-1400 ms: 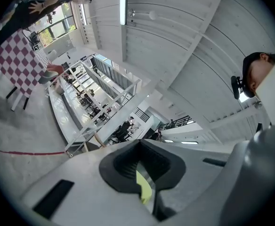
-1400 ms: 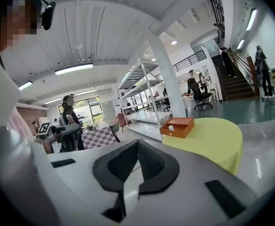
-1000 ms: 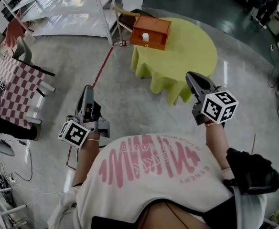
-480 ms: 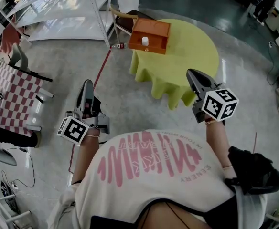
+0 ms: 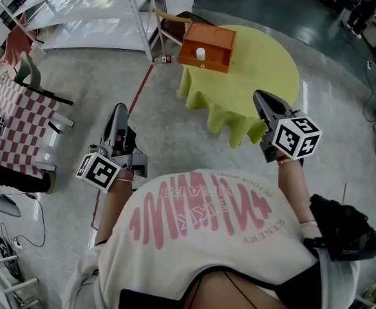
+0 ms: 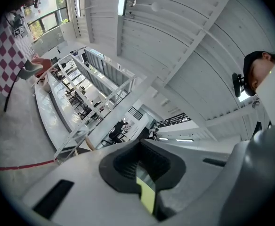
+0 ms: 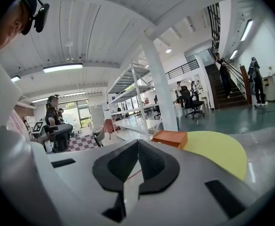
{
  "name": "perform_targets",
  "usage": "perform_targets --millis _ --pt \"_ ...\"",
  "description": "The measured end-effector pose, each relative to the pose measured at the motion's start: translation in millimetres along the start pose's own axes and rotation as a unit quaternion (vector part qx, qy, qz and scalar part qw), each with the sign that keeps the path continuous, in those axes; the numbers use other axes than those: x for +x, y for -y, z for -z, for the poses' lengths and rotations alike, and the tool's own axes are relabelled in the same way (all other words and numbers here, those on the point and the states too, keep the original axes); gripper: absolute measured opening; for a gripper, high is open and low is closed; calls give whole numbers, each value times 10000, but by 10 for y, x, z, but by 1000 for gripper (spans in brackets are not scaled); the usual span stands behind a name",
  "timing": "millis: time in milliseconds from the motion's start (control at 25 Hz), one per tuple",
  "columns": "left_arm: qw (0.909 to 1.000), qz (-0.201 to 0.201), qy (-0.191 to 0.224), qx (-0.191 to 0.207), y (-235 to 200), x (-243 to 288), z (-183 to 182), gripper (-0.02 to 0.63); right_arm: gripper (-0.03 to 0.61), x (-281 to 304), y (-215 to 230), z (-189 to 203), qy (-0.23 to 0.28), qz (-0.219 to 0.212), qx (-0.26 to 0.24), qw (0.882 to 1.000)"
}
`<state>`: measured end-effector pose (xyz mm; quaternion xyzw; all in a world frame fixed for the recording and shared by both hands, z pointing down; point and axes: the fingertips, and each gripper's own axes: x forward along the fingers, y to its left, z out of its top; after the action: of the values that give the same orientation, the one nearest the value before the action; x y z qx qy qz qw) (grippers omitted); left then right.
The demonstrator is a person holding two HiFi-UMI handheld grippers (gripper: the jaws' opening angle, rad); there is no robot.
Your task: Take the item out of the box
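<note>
An open orange box (image 5: 207,38) stands at the far left edge of a round table with a yellow-green cloth (image 5: 265,66). Inside the box a small white item (image 5: 200,53) stands upright. Both grippers are held in the air over the concrete floor, well short of the table. My left gripper (image 5: 119,110) is shut and empty, pointing toward the floor left of the table. My right gripper (image 5: 259,98) is shut and empty, near the table's front edge. The right gripper view shows the box (image 7: 170,138) and the table (image 7: 220,157) beyond its closed jaws.
A checkered table (image 5: 14,124) and grey chair (image 5: 30,69) stand at the left. White shelving (image 5: 91,11) and a wooden chair (image 5: 169,24) lie behind the round table. A red line (image 5: 140,89) crosses the floor and a small bottle (image 5: 164,58) lies on it.
The head view has shifted a little, and the table and box now sit slightly further right and larger. Both grippers stay shut and hold about the same pose.
</note>
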<state>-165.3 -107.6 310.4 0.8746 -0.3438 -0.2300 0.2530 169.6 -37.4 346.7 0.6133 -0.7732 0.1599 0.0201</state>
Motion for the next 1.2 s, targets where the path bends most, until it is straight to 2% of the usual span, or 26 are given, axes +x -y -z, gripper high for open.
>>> perform_targets --millis 320,520,680,920,1200 --pt "9997 6 -230 -62 -3 30 129 6 5 122 39 121 -261 -53 46 9996" --pt "9990 -129 -350 -265 -132 136 237 6 5 294 97 112 -448 -199 -101 9987" --pt "9992 -217 -236 -240 -200 336 181 6 6 567 243 -32 -462 -313 -121 9984" --pt "9992 -366 -110 -94 -370 765 92 6 5 1196 383 -311 -368 -719 -160 9966" --pt "9979 -636 81 -82 -579 1181 -8 6 5 1811 643 -500 -521 -1020 -193 9932"
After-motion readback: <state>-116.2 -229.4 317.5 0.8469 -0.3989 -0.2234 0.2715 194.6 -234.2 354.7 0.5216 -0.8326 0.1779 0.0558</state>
